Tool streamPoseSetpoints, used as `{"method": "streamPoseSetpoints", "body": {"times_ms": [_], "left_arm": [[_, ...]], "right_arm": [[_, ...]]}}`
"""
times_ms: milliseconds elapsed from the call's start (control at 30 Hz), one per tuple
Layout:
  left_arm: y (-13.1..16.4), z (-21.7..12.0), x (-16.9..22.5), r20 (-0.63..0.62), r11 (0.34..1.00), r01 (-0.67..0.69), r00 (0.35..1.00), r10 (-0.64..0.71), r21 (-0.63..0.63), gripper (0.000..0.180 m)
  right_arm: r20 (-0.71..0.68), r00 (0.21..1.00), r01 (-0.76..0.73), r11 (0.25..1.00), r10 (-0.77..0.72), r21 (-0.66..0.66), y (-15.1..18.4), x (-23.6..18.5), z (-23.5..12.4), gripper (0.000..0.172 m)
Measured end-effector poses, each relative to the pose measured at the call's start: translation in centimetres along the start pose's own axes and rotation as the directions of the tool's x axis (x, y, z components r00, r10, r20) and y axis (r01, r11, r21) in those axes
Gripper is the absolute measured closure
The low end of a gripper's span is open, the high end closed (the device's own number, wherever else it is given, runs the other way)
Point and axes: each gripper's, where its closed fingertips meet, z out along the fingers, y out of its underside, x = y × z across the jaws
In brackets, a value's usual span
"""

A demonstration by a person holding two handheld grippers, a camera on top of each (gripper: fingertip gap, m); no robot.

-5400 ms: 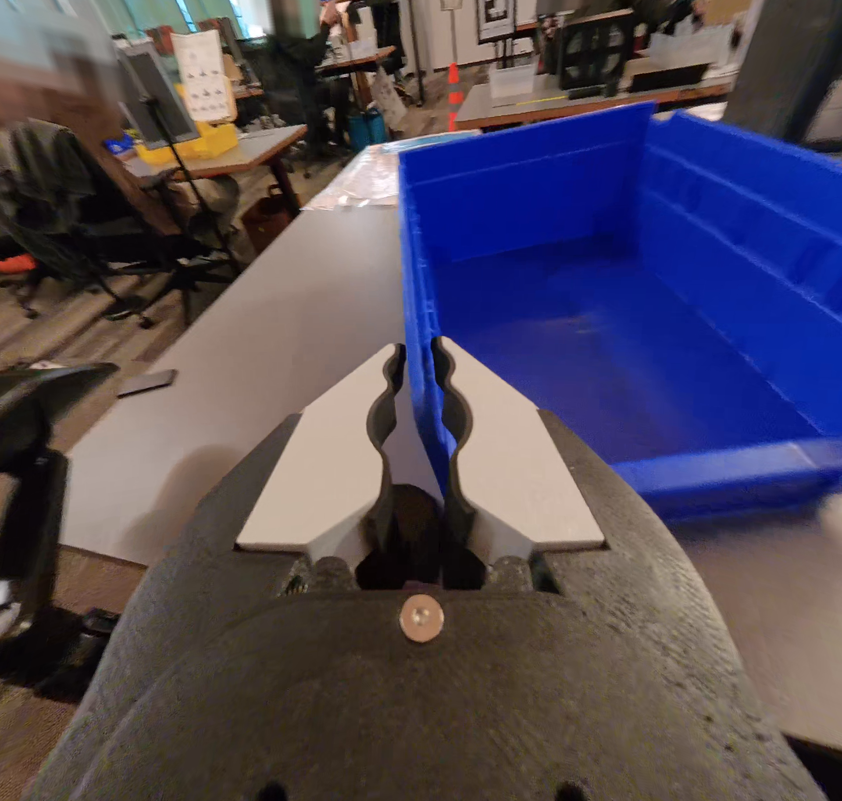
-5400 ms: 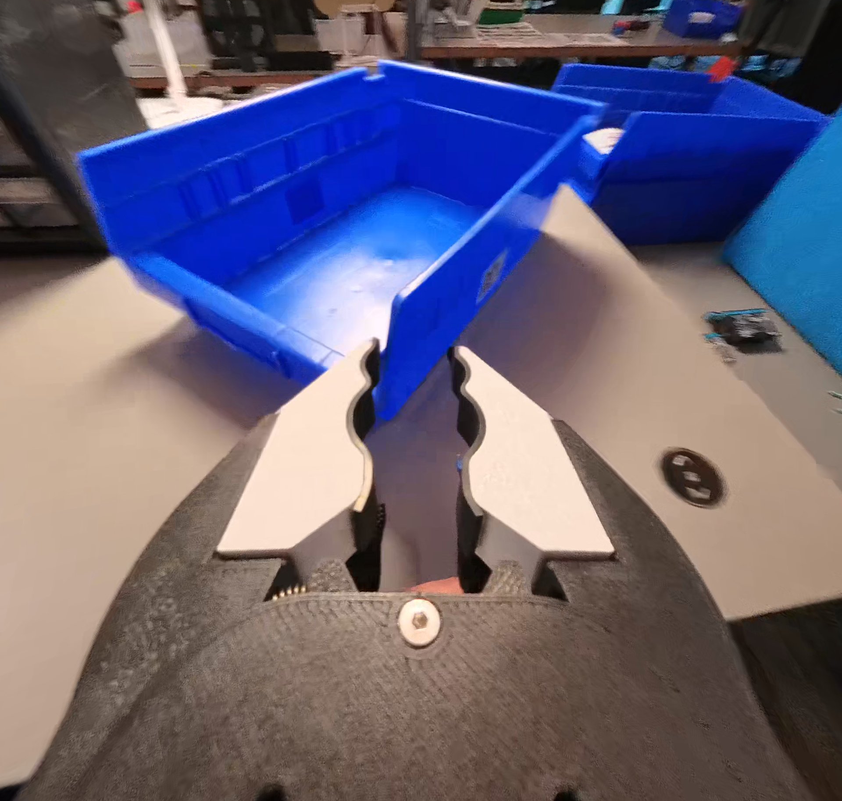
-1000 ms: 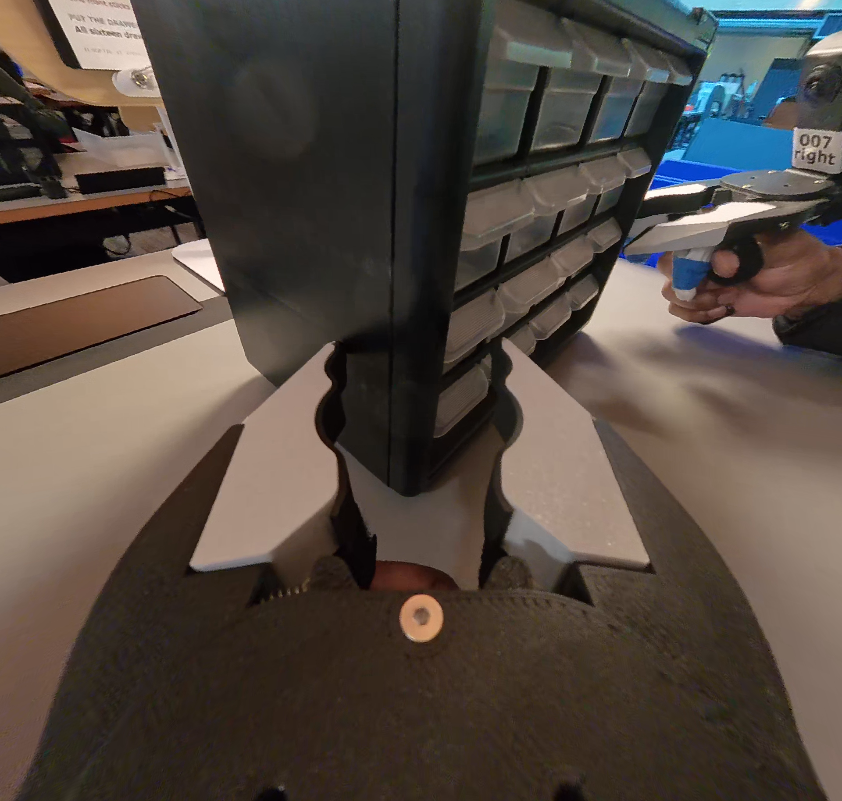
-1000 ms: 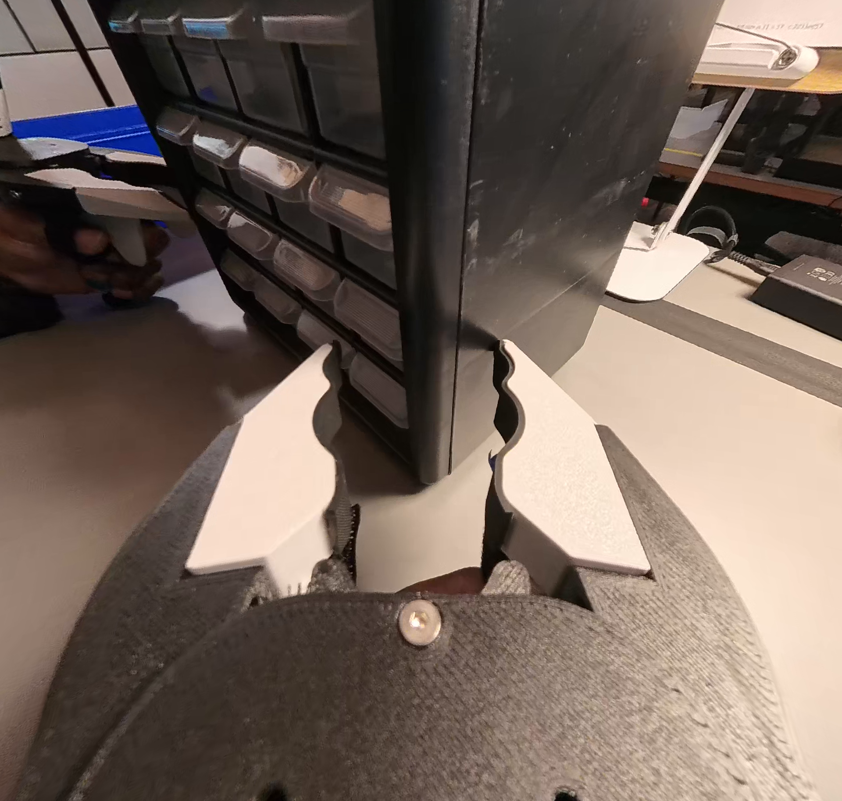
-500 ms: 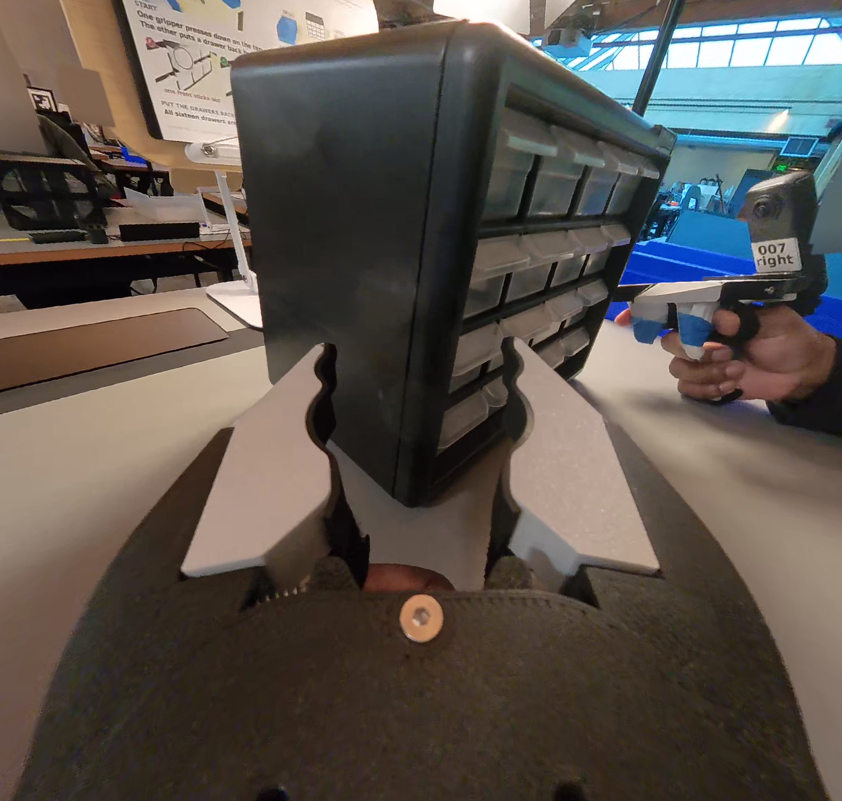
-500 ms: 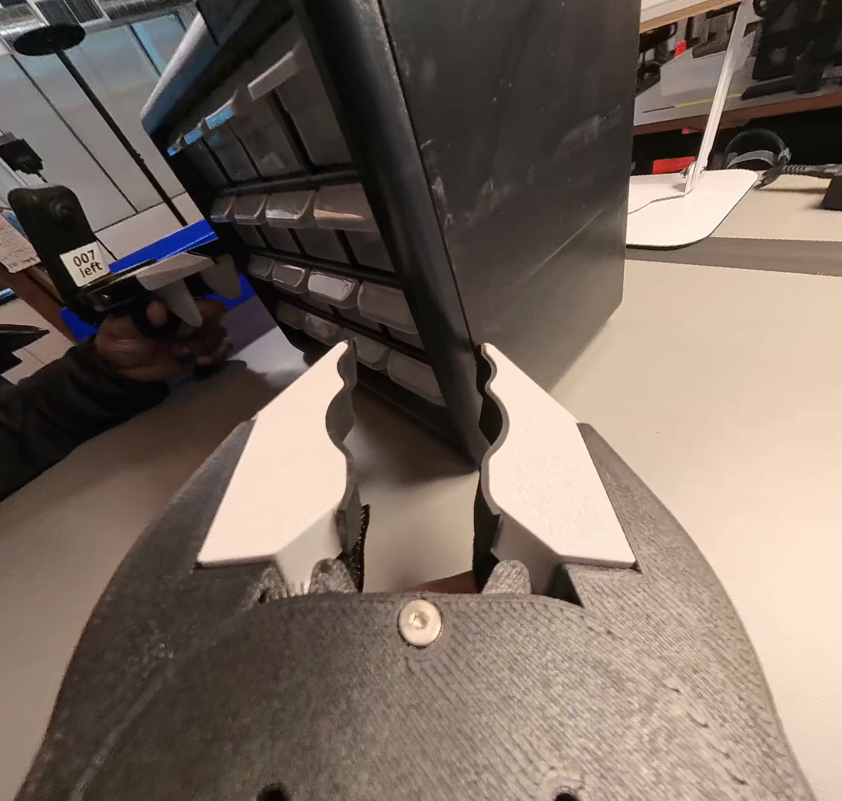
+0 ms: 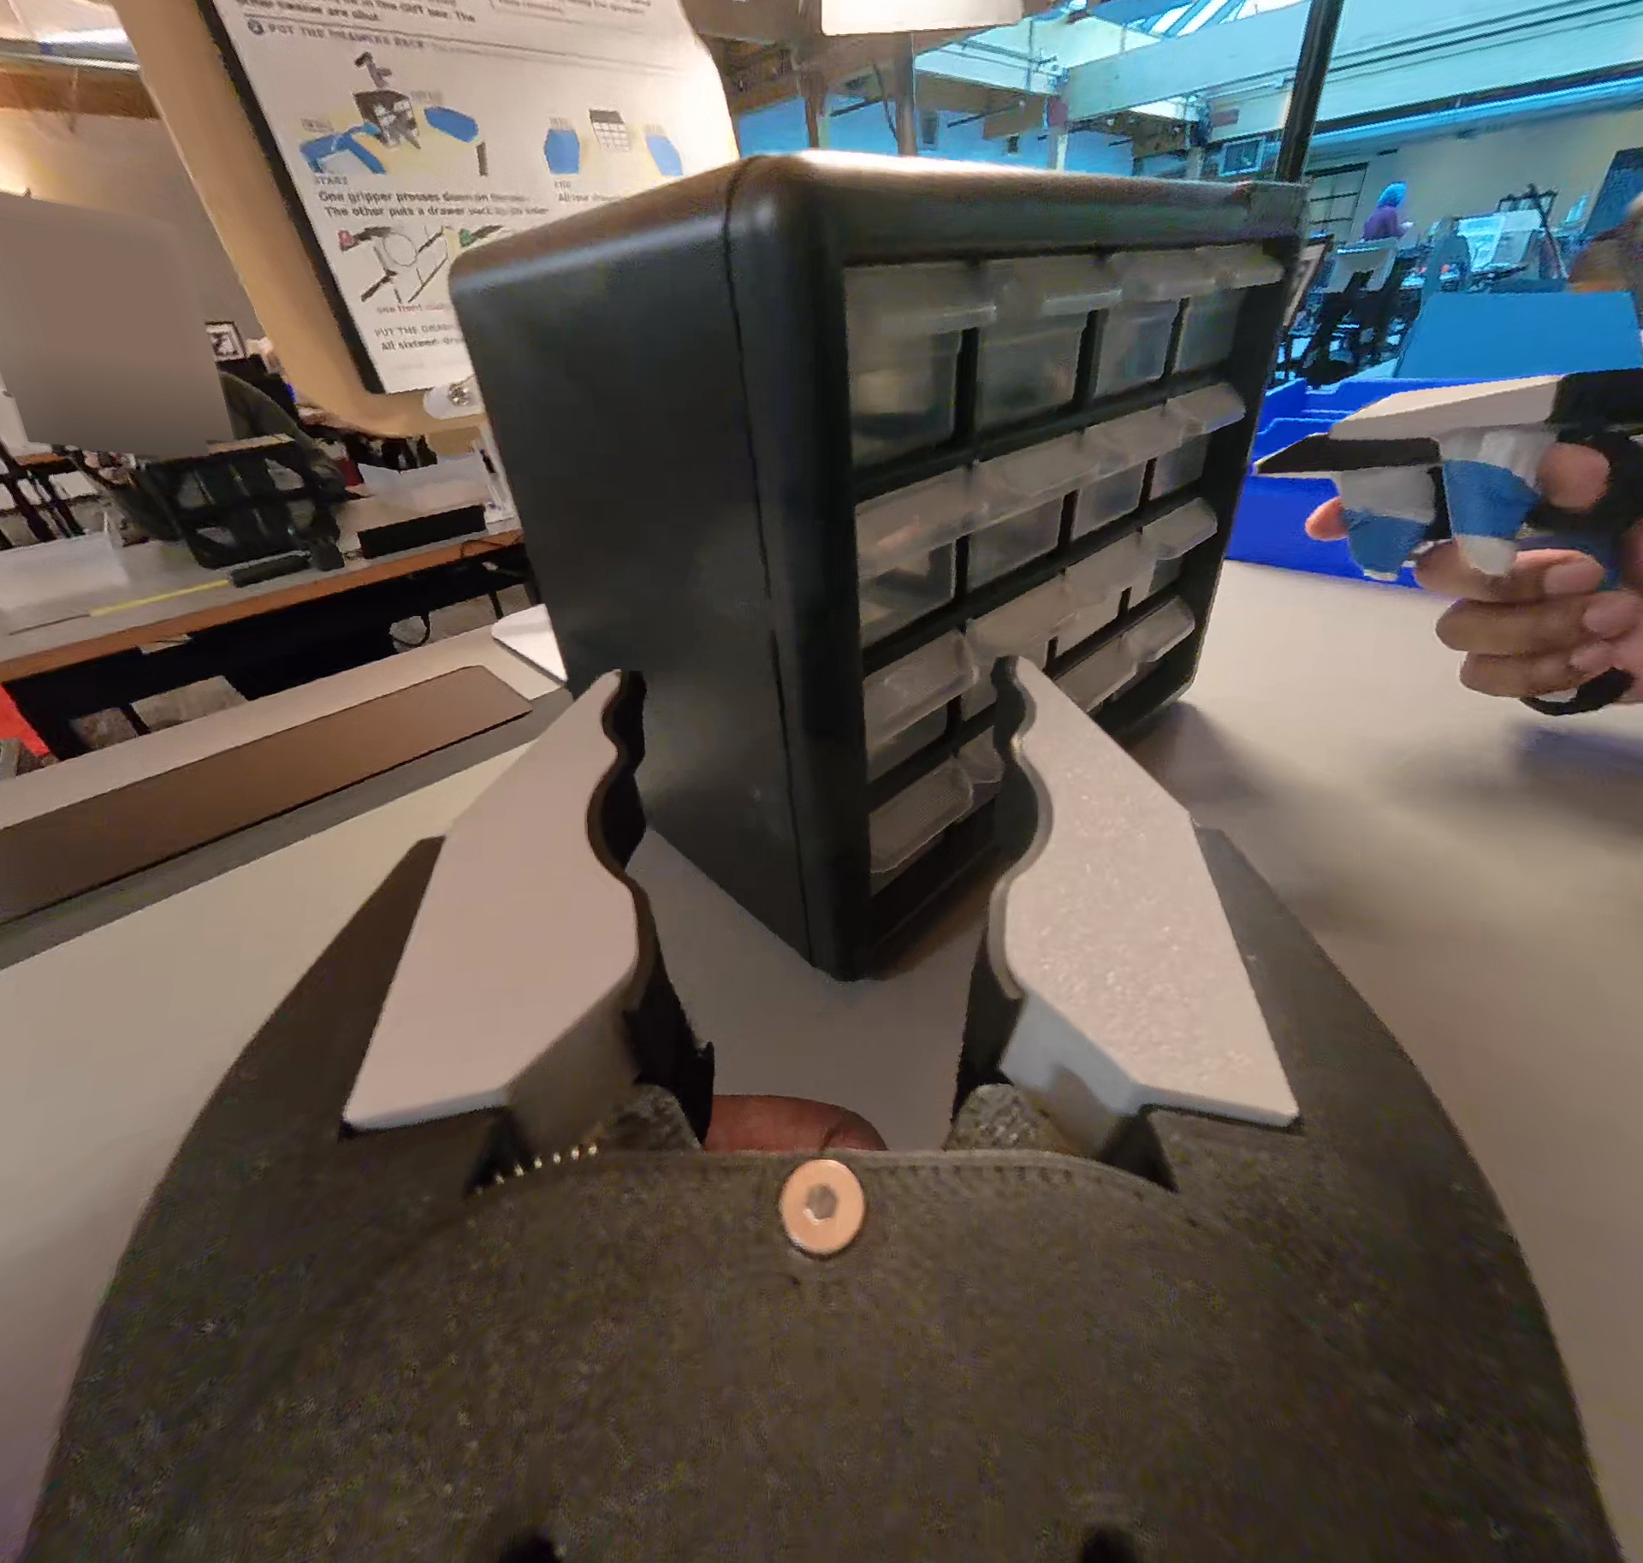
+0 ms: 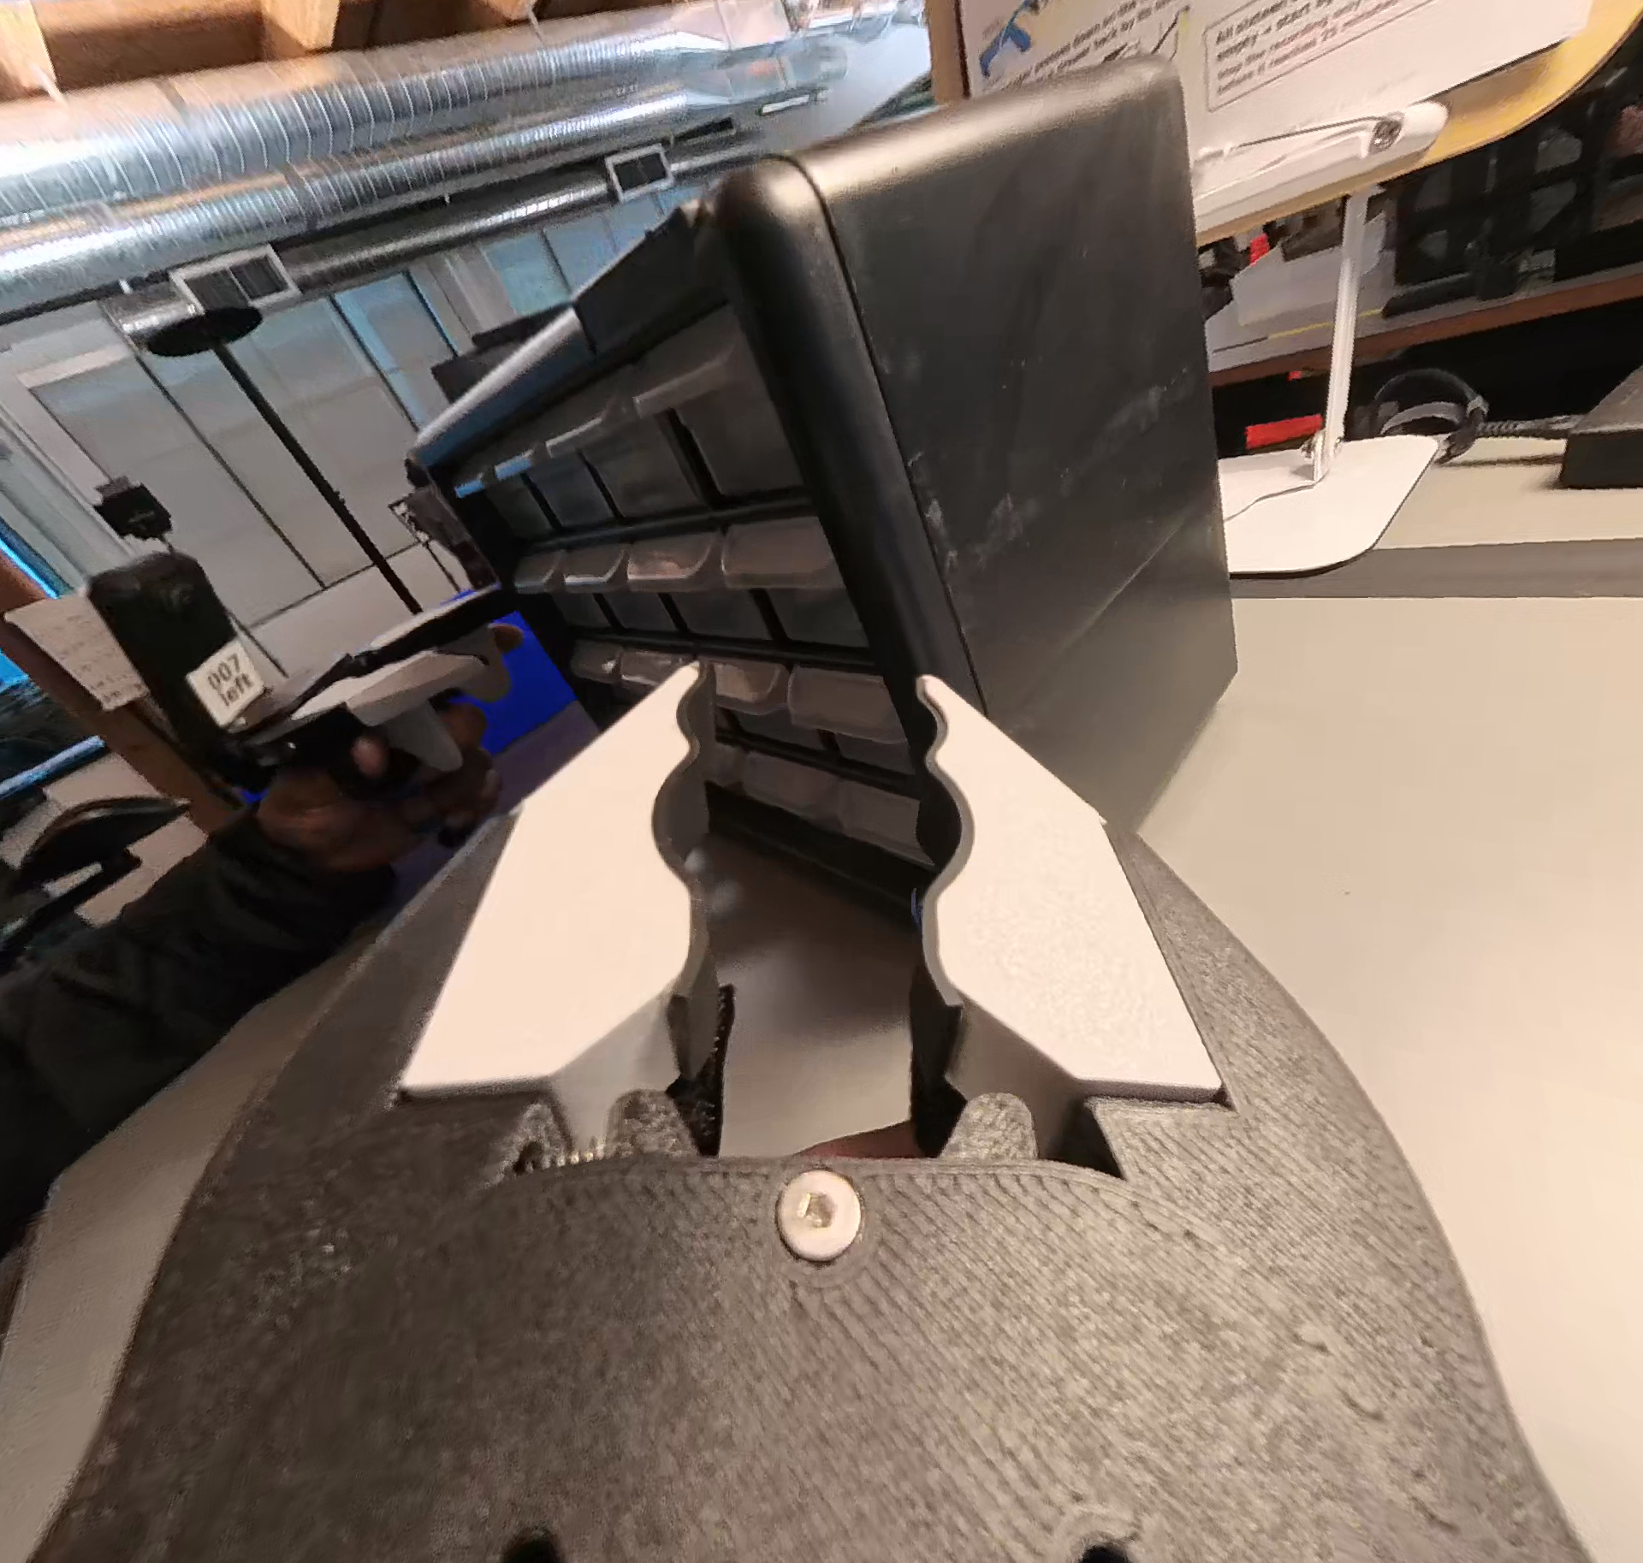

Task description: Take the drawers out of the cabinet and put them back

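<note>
A black cabinet [image 7: 622, 498] with several clear drawers [image 7: 1022, 498], all pushed in, stands on the grey table [image 7: 1334, 854]. My left gripper [image 7: 813, 685] is open and empty. It faces the cabinet's front left corner, which shows between the wide-apart fingers without touching them. My right gripper [image 8: 807, 680] is open and empty, with its fingers closer together. It faces the cabinet [image 8: 1022, 409] at the front right corner. Each gripper also shows in the other view, held in a hand: the right one [image 7: 1387, 454] and the left one [image 8: 418, 667].
Blue bins [image 7: 1289, 489] stand behind the right gripper. An instruction board [image 7: 444, 143] on a white stand [image 8: 1316, 507] is behind the cabinet. A brown mat [image 7: 249, 774] lies on the table at the left. Other desks and chairs fill the room beyond.
Both grippers left the blue bin, whose wall the left held, and came to the cabinet. In the last second both drew back; the left fingers spread wider and the right fingers narrowed.
</note>
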Motion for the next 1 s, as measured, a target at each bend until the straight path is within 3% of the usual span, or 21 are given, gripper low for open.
{"method": "streamPoseSetpoints", "body": {"times_ms": [133,333,433,533,667,767,867,1000], "left_arm": [[0.1,-0.6,-0.6,0.026,0.999,-0.019,0.999,0.02,-0.029,0.096],[-5.0,-2.6,0.8,-0.079,0.973,-0.225,0.972,0.221,-0.057,0.097],[-9.0,-1.3,1.8,-0.141,0.931,-0.354,0.93,0.341,-0.086,0.095],[-11.4,2.2,2.7,-0.191,0.897,-0.413,0.904,0.383,-0.157,0.095],[-11.3,7.0,3.4,-0.182,0.908,-0.363,0.927,0.329,-0.21,0.103],[-10.2,8.7,4.5,-0.214,0.893,-0.37,0.923,0.32,-0.256,0.106],[-10.2,8.5,3.6,-0.164,0.868,-0.397,0.917,0.363,-0.299,0.11],[-10.1,7.6,2.5,-0.164,0.902,-0.294,0.953,0.254,-0.315,0.115]], "right_arm": [[0.031,0.992,-0.122,0.992,0.121,0.037,0.4,-1.0,0.3,0.128],[0.037,0.979,-0.203,0.978,0.202,0.052,2.0,-2.4,1.0,0.128],[0.041,0.974,-0.224,0.972,0.221,0.067,1.9,-3.0,1.4,0.128],[0.027,0.968,-0.251,0.961,0.25,0.12,0.8,-2.8,1.8,0.127],[0.026,0.948,-0.316,0.935,0.316,0.162,0.6,-2.7,2.5,0.127],[0.0,0.961,-0.275,0.95,0.278,0.15,1.2,-2.7,2.6,0.127],[-0.01,0.969,-0.243,0.959,0.247,0.148,1.1,-2.2,2.3,0.127],[0.017,0.958,-0.285,0.947,0.286,0.151,0.8,-2.0,2.4,0.127]]}}
